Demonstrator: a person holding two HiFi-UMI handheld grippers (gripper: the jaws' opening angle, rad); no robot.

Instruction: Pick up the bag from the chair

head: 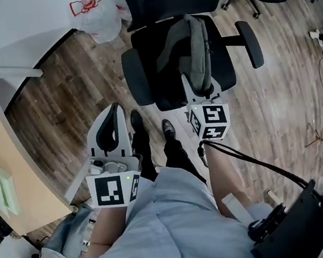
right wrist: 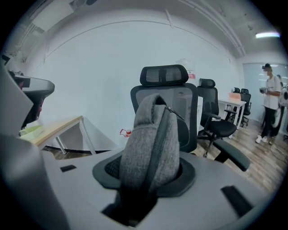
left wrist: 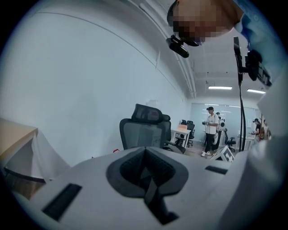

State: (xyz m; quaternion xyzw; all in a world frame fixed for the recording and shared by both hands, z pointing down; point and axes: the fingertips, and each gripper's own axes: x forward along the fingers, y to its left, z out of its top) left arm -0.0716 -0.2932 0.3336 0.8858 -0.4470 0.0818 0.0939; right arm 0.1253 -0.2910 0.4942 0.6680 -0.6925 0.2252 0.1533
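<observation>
A grey fabric bag [head: 195,50] lies on the seat of a black office chair [head: 142,75]. My right gripper [head: 202,90] is shut on the bag's near end. In the right gripper view the bag [right wrist: 153,143] rises upright from between the jaws of the right gripper [right wrist: 148,188], with the chair's mesh back [right wrist: 164,74] behind it. My left gripper [head: 114,115] hangs lower left of the chair, shut and holding nothing. The left gripper view shows the left gripper [left wrist: 146,173] with its jaws together and the chair [left wrist: 144,130] beyond them.
A wooden desk [head: 6,157] with a green item [head: 0,185] stands at the left. A white plastic bag [head: 96,13] lies on the floor behind the chair. A cable runs from the right gripper to a black device [head: 298,225]. People stand far back [left wrist: 210,130].
</observation>
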